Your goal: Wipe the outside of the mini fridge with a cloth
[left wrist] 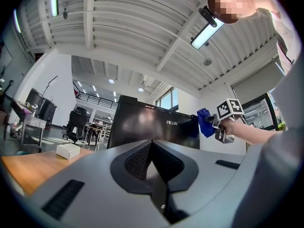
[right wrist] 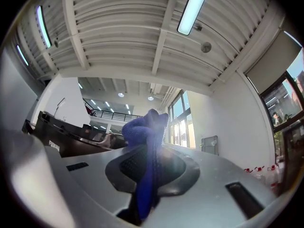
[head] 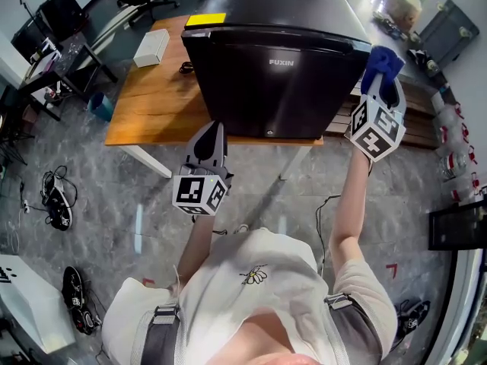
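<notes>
The black mini fridge (head: pixel 275 74) stands on a wooden table (head: pixel 152 105), its door facing me. My right gripper (head: pixel 383 78) is shut on a blue cloth (head: pixel 382 61), held at the fridge's upper right corner. The blue cloth (right wrist: pixel 145 141) bunches out between the jaws in the right gripper view, with the fridge's top (right wrist: pixel 66 137) off to the left. My left gripper (head: pixel 211 144) hangs shut and empty in front of the door's lower left. The left gripper view shows the fridge (left wrist: pixel 152 127) ahead, plus the right gripper's cloth (left wrist: pixel 205 122) at its right side.
A white box (head: pixel 151 47) lies on the table left of the fridge. Office chairs and desks stand at the back left. Cables (head: pixel 55 196) and shoes (head: pixel 76 299) lie on the grey floor. A pallet-like wooden rack (head: pixel 415 116) sits right of the fridge.
</notes>
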Demonstrator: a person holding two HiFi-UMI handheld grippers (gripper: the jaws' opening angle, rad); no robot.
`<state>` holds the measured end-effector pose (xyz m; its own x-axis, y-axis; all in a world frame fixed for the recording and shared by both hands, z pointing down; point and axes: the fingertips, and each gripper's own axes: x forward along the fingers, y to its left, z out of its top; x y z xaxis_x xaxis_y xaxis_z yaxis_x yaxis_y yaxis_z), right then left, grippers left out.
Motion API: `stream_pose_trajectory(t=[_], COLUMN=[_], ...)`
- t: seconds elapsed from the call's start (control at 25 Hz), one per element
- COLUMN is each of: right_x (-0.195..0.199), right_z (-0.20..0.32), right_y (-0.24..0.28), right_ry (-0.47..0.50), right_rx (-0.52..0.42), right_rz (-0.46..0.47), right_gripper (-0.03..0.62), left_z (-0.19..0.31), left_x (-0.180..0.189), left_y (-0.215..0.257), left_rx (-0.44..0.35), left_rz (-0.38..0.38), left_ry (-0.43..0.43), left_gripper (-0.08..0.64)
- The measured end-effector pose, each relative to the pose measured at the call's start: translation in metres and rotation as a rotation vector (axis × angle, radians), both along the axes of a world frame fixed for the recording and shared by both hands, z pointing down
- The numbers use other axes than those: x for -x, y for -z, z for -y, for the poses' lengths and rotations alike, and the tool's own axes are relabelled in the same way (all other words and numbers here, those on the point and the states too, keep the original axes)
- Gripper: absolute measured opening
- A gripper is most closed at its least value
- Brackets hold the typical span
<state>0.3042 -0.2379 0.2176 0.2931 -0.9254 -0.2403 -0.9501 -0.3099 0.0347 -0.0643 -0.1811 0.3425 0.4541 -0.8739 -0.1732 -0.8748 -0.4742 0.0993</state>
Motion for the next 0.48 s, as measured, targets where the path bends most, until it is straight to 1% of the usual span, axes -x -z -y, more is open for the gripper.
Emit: stream_pose_trajectory(t=[0.08,0.2,0.32,0.48], right_x=[0.016,0.061,0.123,0.213], right_z=[-0.014,-0.029,-0.029,-0.015], right_y=[0.003,0.003,-0.002,-0.013], right_ry=[0.043,0.161,0.322,0.528], right_rx=[-0.034,-0.069,-0.084,-0.060], right_rz=[0.019,0.046,0.071,0.099], right_gripper=[0.061,0.061,0.061,0.061], left_z=[0.001,0.002,0.000,-0.003], left_x=[0.002,0.006,0.008,0.020], left_y=[-0.002,-0.003,-0.003,-0.003], left_rx=[0.004,0.008,0.007,0.006], left_rz=[0.002,0.000,-0.001,-0.008], left_ry=[0.007,0.019,0.029,0.056], left_gripper=[0.005,0.005,0.005,0.005])
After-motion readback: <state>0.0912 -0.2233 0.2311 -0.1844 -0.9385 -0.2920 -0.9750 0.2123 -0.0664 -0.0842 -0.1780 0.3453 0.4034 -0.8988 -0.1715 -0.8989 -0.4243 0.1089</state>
